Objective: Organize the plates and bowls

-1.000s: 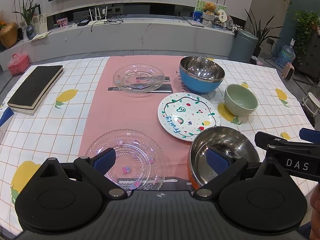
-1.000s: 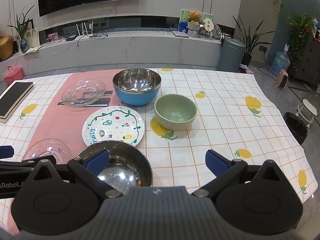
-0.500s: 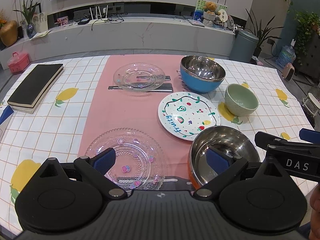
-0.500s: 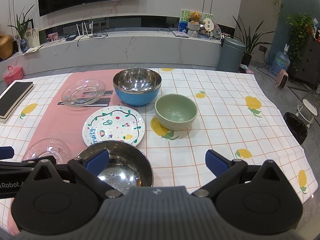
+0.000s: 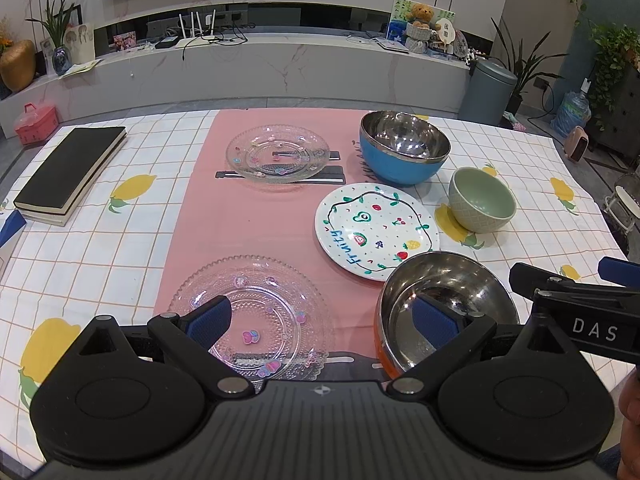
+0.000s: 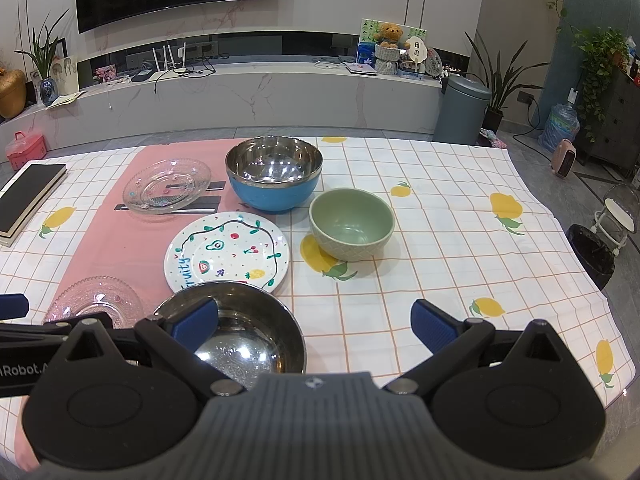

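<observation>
Both hand-held grippers, left (image 5: 322,317) and right (image 6: 314,321), hung spread and empty over the worktop (image 6: 440,240), the near steel bowl (image 6: 248,336) between them.

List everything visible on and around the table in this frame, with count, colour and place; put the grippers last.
glass plates: 2, clear, one far and one near on the pink runner
painted plate: 1, white with fruit drawings, centre
blue bowl: 1, steel inside, far
green bowl: 1, right of painted plate
orange bowl: 1, steel inside, near
book: 1, black, far left
tablecloth: 1, white, lemons
bin: 1, grey, floor behind
left gripper: open, empty
right gripper: open, empty
</observation>
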Tool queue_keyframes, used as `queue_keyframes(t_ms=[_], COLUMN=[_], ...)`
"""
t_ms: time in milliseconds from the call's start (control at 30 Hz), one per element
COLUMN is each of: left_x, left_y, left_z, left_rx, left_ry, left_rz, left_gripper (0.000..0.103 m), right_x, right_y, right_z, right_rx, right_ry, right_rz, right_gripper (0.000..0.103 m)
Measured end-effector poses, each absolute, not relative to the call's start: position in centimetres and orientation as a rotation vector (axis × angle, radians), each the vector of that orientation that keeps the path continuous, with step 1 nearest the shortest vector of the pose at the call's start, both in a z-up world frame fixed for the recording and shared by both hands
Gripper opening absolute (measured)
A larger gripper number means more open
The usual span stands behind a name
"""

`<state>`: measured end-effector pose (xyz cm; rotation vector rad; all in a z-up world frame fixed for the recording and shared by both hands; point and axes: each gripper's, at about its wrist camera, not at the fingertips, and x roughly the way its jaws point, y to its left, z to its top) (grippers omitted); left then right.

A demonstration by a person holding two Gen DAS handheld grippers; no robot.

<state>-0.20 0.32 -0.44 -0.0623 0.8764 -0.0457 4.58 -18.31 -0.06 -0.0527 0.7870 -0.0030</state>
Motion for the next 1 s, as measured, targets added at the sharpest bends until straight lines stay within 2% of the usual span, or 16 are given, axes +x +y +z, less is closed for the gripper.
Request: queue_keyframes(t_ms=[1000], left_x=[0.02], left_y=[0.24], left_z=[-0.73], left_rx=[-0.084], left_ry=[0.910], left_rz=[-0.056], left_gripper=[0.103], right_x=[4.73], right_y=[-18.52], right_z=[-0.27], right_rx=[-0.055], right_ry=[0.790], right_rz=[-0.007], right_gripper=[0.100])
